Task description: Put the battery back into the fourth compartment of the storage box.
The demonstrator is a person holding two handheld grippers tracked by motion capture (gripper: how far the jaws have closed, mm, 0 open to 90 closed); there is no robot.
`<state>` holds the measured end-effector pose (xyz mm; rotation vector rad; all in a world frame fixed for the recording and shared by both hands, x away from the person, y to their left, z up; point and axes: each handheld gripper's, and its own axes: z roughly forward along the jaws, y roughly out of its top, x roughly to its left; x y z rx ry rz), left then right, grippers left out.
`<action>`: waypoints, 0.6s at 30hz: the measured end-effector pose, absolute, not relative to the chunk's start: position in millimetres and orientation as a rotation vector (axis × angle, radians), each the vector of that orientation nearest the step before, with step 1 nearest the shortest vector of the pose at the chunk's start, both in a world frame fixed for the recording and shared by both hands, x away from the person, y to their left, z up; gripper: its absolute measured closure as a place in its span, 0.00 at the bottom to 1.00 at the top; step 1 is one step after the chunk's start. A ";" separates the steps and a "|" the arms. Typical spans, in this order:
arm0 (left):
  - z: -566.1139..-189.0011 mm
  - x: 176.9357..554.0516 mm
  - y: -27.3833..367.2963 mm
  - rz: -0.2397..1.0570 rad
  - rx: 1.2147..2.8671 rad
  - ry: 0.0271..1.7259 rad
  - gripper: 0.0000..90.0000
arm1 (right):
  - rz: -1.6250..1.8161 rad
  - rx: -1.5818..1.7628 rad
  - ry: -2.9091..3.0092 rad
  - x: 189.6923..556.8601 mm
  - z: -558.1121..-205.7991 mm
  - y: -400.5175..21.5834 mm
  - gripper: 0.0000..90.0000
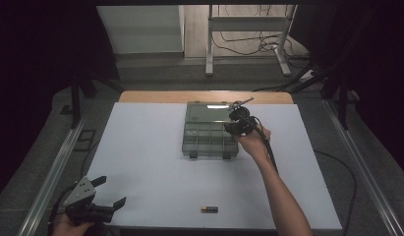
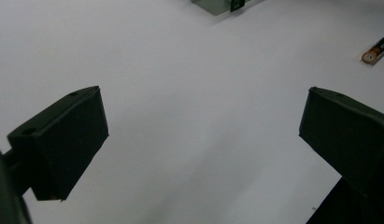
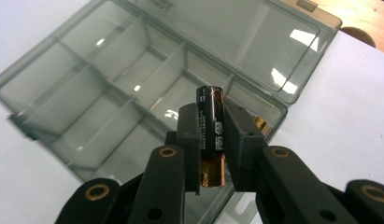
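Jaws of your right gripper (image 3: 212, 140) clamp a black-and-copper battery (image 3: 211, 122) upright above the open compartment box (image 3: 87, 98). Your left gripper (image 1: 99, 201) hovers at the near tabletop (image 1: 155, 162) edge, jaws wide, a second battery (image 1: 209, 209) lying nearby.

Small white print runs along the black casing of the battery (image 3: 211, 130) clamped in the right gripper (image 3: 211, 140), seen in the right gripper view; too fine and blurred to read. Second battery (image 2: 375, 50) on the table: no legible marking. Organizer box (image 3: 133, 93): raised lettering near lid edge, illegible.
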<state>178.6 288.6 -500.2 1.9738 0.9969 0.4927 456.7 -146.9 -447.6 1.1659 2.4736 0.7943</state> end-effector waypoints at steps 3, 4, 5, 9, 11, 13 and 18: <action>-500.2 178.8 288.6 0.491 1.973 0.997 0.02 | 0.782 1.188 2.465 461.2 -451.9 -146.9 0.85; -500.2 178.8 288.6 0.491 1.974 0.997 0.02 | 0.777 1.196 2.463 463.5 -454.0 -147.1 0.85; -500.2 178.8 288.6 0.492 1.974 0.997 0.02 | 0.771 1.212 2.456 467.7 -458.1 -147.9 0.85; -500.3 178.9 288.5 0.492 1.976 0.995 0.02 | 0.757 1.238 2.448 472.4 -463.1 -148.8 0.85; -500.3 178.9 288.4 0.492 1.976 0.994 0.02 | 0.791 1.227 2.431 473.6 -463.2 -149.6 0.81; -500.3 178.9 288.5 0.492 1.976 0.994 0.02 | 0.849 1.215 2.426 471.7 -458.4 -150.3 0.74; -500.3 178.9 287.8 0.493 1.983 0.992 0.02 | 0.850 1.155 2.422 463.1 -447.2 -151.4 0.59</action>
